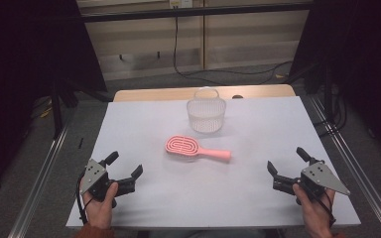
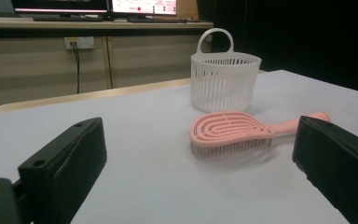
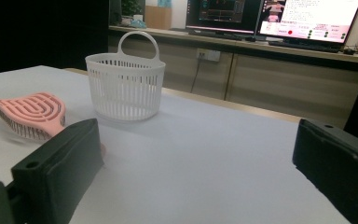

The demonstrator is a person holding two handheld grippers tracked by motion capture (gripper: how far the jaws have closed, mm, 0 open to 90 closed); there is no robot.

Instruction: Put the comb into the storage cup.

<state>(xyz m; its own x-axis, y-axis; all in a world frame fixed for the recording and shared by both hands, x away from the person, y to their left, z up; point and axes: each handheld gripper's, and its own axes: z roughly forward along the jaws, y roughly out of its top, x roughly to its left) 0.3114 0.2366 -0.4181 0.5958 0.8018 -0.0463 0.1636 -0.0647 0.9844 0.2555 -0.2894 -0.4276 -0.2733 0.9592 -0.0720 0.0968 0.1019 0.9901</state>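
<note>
Black jaws of the left tool [image 1: 124,165] stand spread wide with nothing between them, low over the near left part of the pale bench [image 1: 144,124], gripped by the person's left hand [image 1: 99,203] at the bench's front edge. From the left gripper view the same jaws frame the bare surface, with the brush and basket beyond them.

Toward the middle of the bench lies the pink hairbrush [image 1: 195,148], flat on its bristles, its oval head to the left and its handle pointing right. It sits well apart from both tools, roughly midway between them. Just behind it, near the far edge, stands the white slatted basket [image 1: 206,115], upright, its loop handle rising at the back; brush and basket are near each other but not touching.

At the near right, the right tool [image 1: 286,161] is likewise released, jaws wide and holding nothing, carried by the right hand [image 1: 316,212].
</note>
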